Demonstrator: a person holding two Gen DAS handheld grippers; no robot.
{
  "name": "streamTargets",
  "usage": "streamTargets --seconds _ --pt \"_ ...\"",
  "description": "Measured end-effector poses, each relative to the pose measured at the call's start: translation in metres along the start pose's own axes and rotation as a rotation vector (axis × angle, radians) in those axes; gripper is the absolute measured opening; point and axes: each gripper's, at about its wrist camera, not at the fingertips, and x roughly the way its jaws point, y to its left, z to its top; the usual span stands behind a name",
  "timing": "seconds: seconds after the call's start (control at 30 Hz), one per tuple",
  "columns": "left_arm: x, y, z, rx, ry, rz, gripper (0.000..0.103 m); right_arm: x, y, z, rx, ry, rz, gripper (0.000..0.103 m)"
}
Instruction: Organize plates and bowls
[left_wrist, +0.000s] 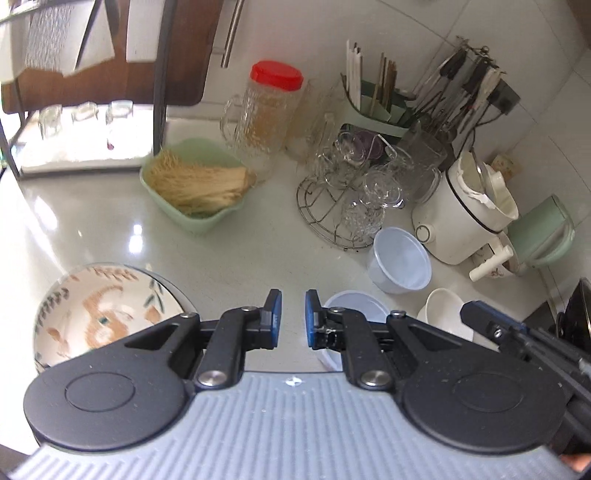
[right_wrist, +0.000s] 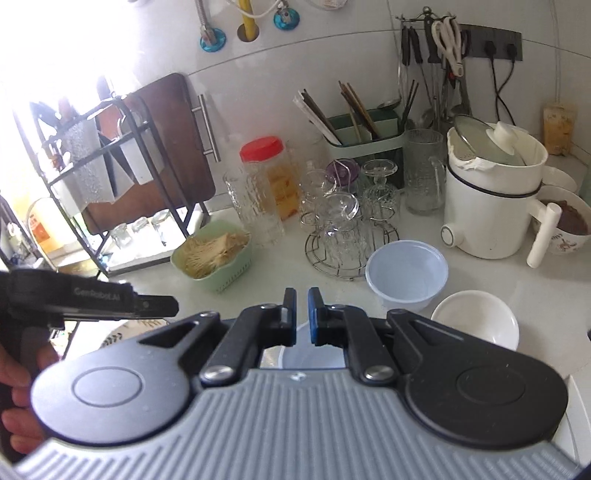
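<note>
A patterned plate (left_wrist: 99, 314) with an orange animal design lies on the counter, left of my left gripper (left_wrist: 293, 317), whose jaws stand slightly apart and empty. A pale blue plastic bowl (left_wrist: 400, 260) stands upright at the right; a second one (left_wrist: 354, 304) sits partly under the left gripper's right finger. A white ceramic bowl (left_wrist: 445, 312) lies beside them. In the right wrist view, my right gripper (right_wrist: 302, 314) has jaws nearly closed with nothing between them, above a blue bowl (right_wrist: 306, 354). The other blue bowl (right_wrist: 406, 271) and white bowl (right_wrist: 476, 319) sit to its right.
A green basket (left_wrist: 195, 184) of dried noodles, a red-lidded jar (left_wrist: 273, 110), a wire rack of glasses (left_wrist: 351, 195), a white electric pot (left_wrist: 465, 218) and a utensil holder (left_wrist: 373, 107) crowd the back of the counter. A black dish rack (right_wrist: 110, 184) stands at left.
</note>
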Motion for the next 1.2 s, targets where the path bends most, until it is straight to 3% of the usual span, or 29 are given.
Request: streamTargets --seconds 0.2,0.27,0.47,0.53,0.6,0.73,0.8,0.87,0.9,0.93,1.0,1.2 --pt "-0.032 -0.006 0.002 0.101 -0.029 -0.064 0.014 -0.017 0.018 0.005 0.004 -0.003 -0.023 0.009" --pt "-0.040 -0.007 0.000 0.120 -0.039 -0.092 0.020 -0.022 0.025 0.006 -0.007 -0.022 -0.032 0.010" --pt "-0.048 -0.005 -0.009 0.164 -0.065 -0.112 0.023 -0.016 0.046 0.007 -0.049 -0.013 -0.045 0.010" --pt "-0.047 -0.003 -0.010 0.182 -0.081 -0.108 0.036 -0.013 0.052 0.006 -0.072 0.002 -0.042 0.010" --pt "-0.048 -0.001 -0.009 0.181 -0.103 -0.096 0.041 -0.011 0.055 0.004 -0.073 0.024 -0.042 0.010" --pt "-0.055 -0.003 -0.009 0.208 -0.141 -0.088 0.060 -0.010 0.053 0.002 -0.057 0.043 -0.063 0.010" --pt "-0.055 -0.004 -0.009 0.208 -0.137 -0.100 0.064 -0.011 0.053 0.002 -0.055 0.038 -0.084 0.011" --pt "-0.053 -0.004 -0.008 0.216 -0.128 -0.104 0.076 -0.009 0.051 0.003 -0.074 0.036 -0.120 0.012" --pt "-0.050 -0.003 -0.008 0.221 -0.128 -0.095 0.081 -0.008 0.050 0.004 -0.074 0.041 -0.148 0.023" --pt "-0.048 -0.003 -0.007 0.223 -0.124 -0.080 0.086 -0.007 0.047 0.005 -0.067 0.038 -0.172 0.047" --pt "-0.045 -0.001 -0.004 0.230 -0.120 -0.076 0.086 -0.009 0.039 0.005 -0.030 0.009 -0.220 0.078" --pt "-0.037 -0.004 0.005 0.267 -0.117 -0.086 0.091 -0.004 0.032 0.004 0.014 0.034 -0.281 0.081"
